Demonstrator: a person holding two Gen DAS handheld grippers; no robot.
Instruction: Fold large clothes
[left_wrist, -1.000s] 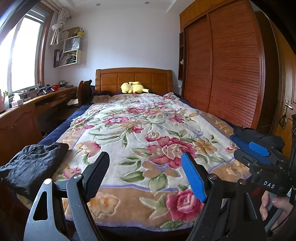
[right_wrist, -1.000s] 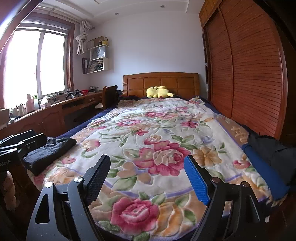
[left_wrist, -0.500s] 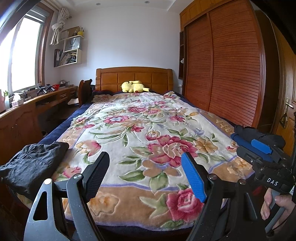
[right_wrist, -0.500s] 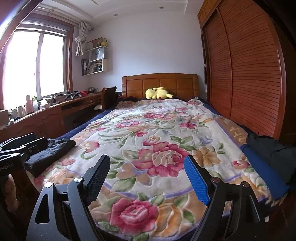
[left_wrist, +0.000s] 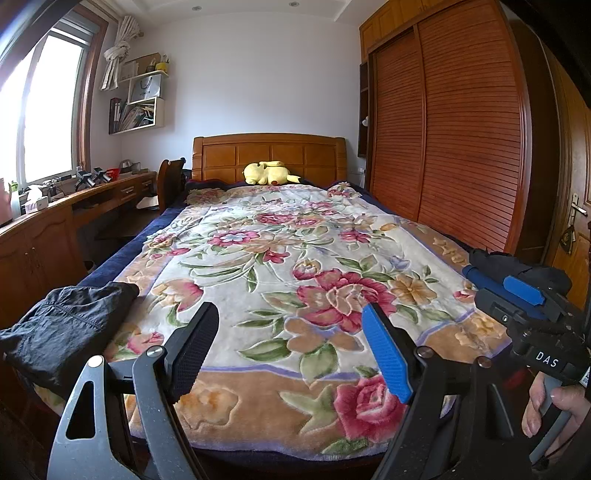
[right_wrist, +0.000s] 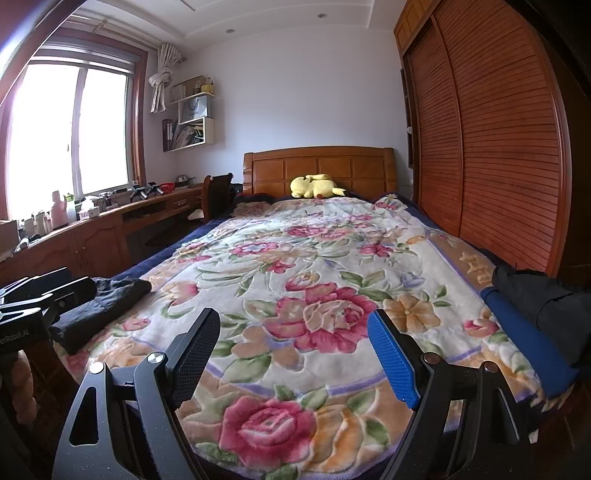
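Black garment (left_wrist: 70, 325) sits folded at bed's (left_wrist: 280, 266) near-left corner. Left tool (left_wrist: 291, 350) and right tool (right_wrist: 295, 354) hover over foot edge, both released, nothing between fingers. Dark clothes (right_wrist: 543, 299) at near-right edge.

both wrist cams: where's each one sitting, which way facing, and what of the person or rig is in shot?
Left wrist: at the bed's foot, looking over the open left gripper up the floral blanket to the headboard; the right gripper and hand show at right.
Right wrist: same end, facing the same way over the open right gripper; the left gripper's body shows at the left edge.
Shared: blanket, yellow plush toy, black garment, wardrobe, window.
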